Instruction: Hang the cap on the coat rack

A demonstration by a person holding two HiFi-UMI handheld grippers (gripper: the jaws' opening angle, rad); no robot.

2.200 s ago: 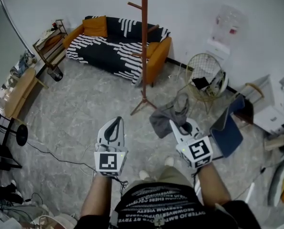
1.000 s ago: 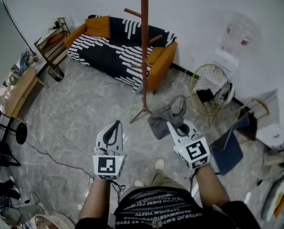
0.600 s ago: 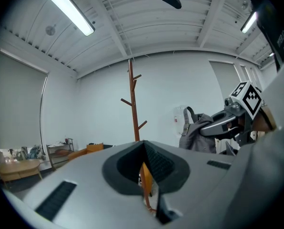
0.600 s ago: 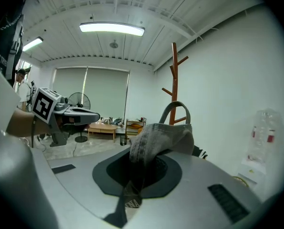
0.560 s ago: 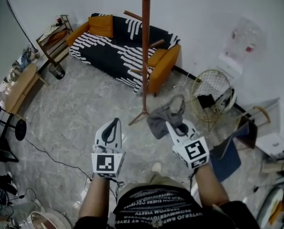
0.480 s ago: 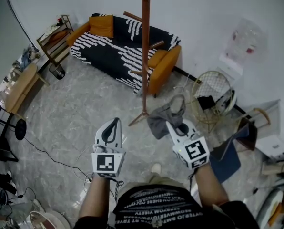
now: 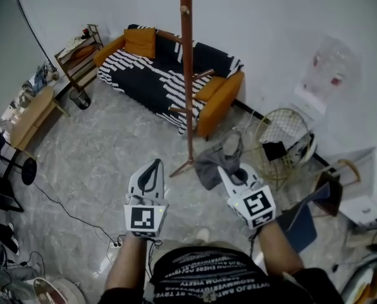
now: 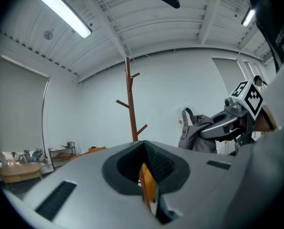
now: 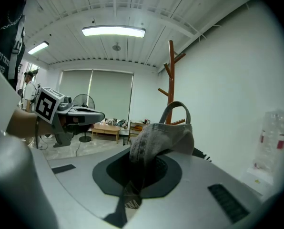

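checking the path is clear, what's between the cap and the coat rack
Nothing stands there. In the head view only bare grey floor shows between the cap, held in the right gripper, and the coat rack.

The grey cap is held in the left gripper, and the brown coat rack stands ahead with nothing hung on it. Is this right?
Not quite: the right gripper holds the grey cap, as the right gripper view shows. The brown coat rack does stand ahead, nothing hung on it.
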